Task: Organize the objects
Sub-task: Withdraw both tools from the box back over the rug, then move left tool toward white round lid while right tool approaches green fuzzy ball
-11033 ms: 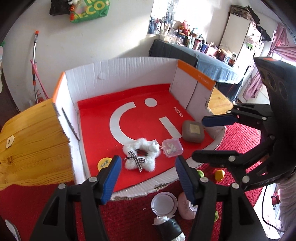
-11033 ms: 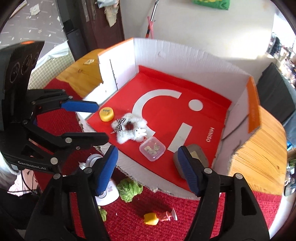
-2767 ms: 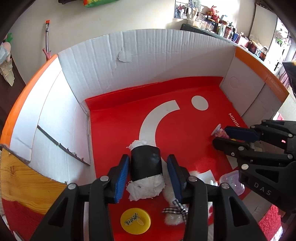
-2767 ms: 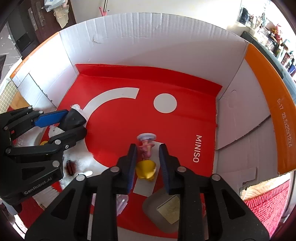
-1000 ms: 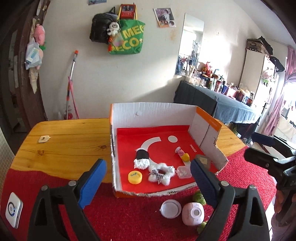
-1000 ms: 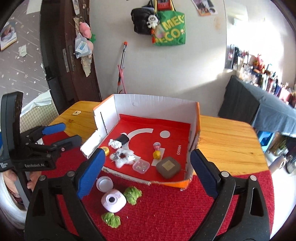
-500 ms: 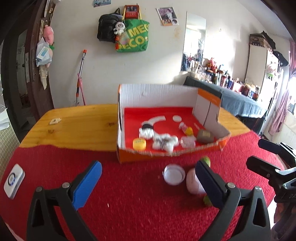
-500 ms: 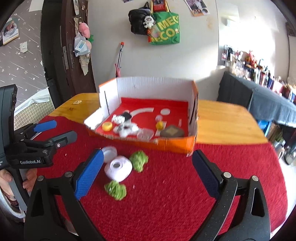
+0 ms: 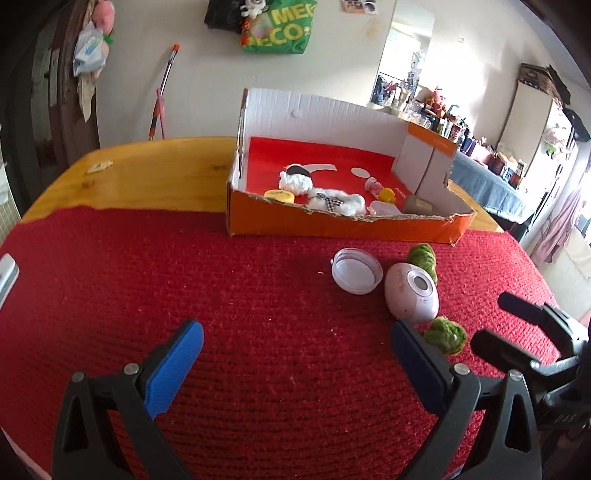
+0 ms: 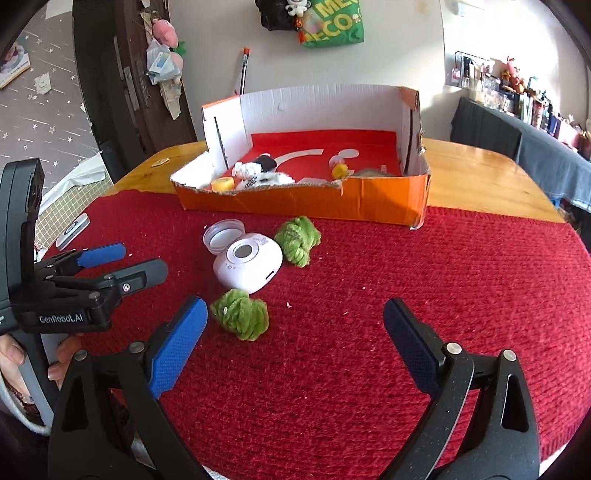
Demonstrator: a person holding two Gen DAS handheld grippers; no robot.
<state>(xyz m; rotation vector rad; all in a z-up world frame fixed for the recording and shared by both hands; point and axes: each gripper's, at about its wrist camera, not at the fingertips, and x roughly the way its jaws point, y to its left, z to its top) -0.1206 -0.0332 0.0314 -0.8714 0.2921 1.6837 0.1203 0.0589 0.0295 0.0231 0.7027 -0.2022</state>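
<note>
Counting: two green pom-poms point(image 10: 241, 313) (one lid point(image 10: 224, 230)).

The black plastic left gripper point(image 10: 120, 266) carries white letters "GenRobot.AI". The green hanging cloth bag point(image 9: 280, 31) shows yellow letters "ME" and "ECO".

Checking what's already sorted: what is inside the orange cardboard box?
Yellow round lid, white fluffy toy, black-and-white plush, yellow-pink toy, brownish case. The front wall hides their undersides.

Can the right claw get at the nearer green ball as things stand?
Probably yes. The right claw is open and empty, and the nearer green ball lies on bare red cloth just inside its left finger, nothing between.
</note>
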